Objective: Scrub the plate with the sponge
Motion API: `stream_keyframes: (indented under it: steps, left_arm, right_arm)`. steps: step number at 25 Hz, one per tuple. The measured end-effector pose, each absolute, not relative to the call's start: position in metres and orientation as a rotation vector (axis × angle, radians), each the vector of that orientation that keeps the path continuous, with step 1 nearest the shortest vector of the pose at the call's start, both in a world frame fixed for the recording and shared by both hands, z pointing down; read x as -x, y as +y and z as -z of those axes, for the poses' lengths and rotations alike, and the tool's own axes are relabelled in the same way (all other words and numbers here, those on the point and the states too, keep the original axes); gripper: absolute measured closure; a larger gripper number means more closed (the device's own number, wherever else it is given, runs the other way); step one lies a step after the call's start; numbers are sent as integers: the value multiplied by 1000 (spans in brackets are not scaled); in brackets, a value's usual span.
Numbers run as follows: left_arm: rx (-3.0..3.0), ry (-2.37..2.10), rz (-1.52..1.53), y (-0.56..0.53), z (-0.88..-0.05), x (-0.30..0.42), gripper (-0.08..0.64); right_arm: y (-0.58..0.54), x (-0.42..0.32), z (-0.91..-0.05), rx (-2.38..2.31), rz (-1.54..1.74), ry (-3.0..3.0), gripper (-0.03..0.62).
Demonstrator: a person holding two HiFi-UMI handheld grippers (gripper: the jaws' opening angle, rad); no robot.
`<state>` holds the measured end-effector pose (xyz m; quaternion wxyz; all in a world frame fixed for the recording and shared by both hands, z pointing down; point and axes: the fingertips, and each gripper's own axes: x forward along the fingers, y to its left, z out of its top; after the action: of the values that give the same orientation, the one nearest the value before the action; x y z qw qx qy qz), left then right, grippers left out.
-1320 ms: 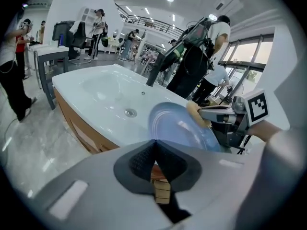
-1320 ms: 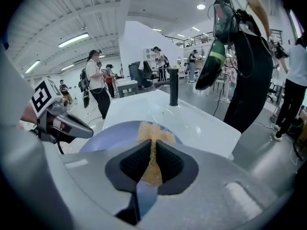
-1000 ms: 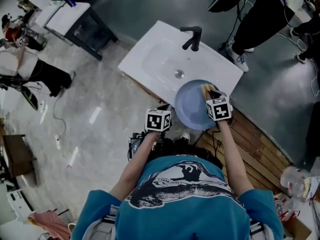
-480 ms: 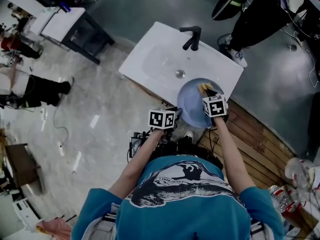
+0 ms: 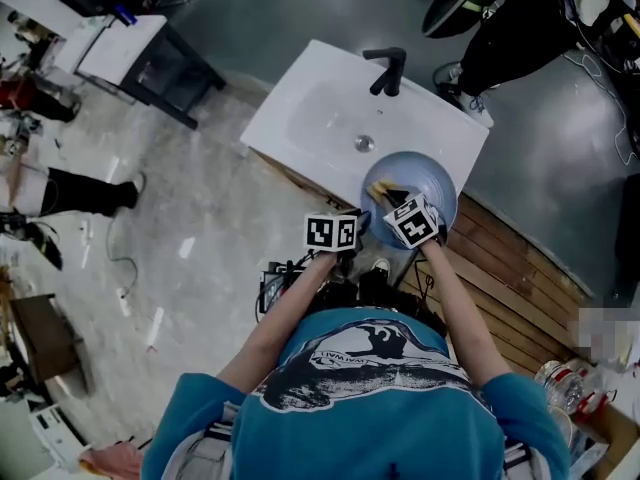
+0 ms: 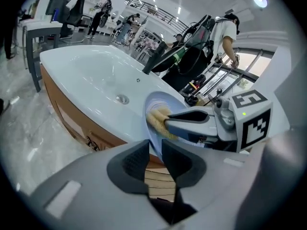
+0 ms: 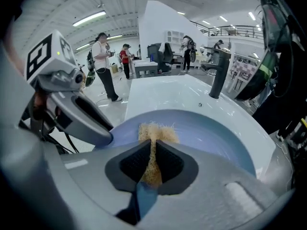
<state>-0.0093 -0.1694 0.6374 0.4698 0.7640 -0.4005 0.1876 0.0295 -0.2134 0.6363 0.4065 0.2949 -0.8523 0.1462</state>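
Jaws of the right gripper (image 7: 153, 150) are clamped on the sponge (image 7: 156, 131), a tan, fibrous pad. Its frayed end sticks out past the 2 tips and lies pressed on the hollow face of the plate (image 7: 216, 133). The left gripper (image 6: 154, 150) has its jaws a narrow gap apart. They have just been closing in, and the plate's near rim stands between their tips, filling the gap from pad to pad.

The plate is pale blue, round and shallow, face up over the near right corner of the white sink (image 5: 320, 108). In the head view the 2 grippers sit just beside each other at the plate's near edge, the left at the rim and the right over the dish, with the sponge toward the plate's left side.

Beyond the plate lie the sink's drain (image 5: 364, 144) and, at the far edge, a black faucet (image 5: 385, 71). The sink rests on a wooden cabinet (image 6: 72, 123). Wood-slat flooring (image 5: 520, 288) runs to the right of it. A person in black (image 5: 500, 38) stands past the sink's far right corner, and other people (image 7: 103, 61) stand further off in the room
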Motion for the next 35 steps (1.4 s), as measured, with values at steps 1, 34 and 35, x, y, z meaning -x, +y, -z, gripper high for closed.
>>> stream_keyframes:
  steps: [1, 34, 35]
  left_arm:
    - [-1868, -985, -453, -170, -637, 10, 462]
    - [-1938, -1035, -539, -183, -635, 8, 469]
    - [-1943, -1032, -542, -183, -635, 8, 468]
  right_arm:
    - [-207, -29, -637, -722, -368, -2145, 558]
    - [-163, -136, -645, -708, -557, -1860, 558]
    - [-167, -140, -645, -737, -563, -1851, 558]
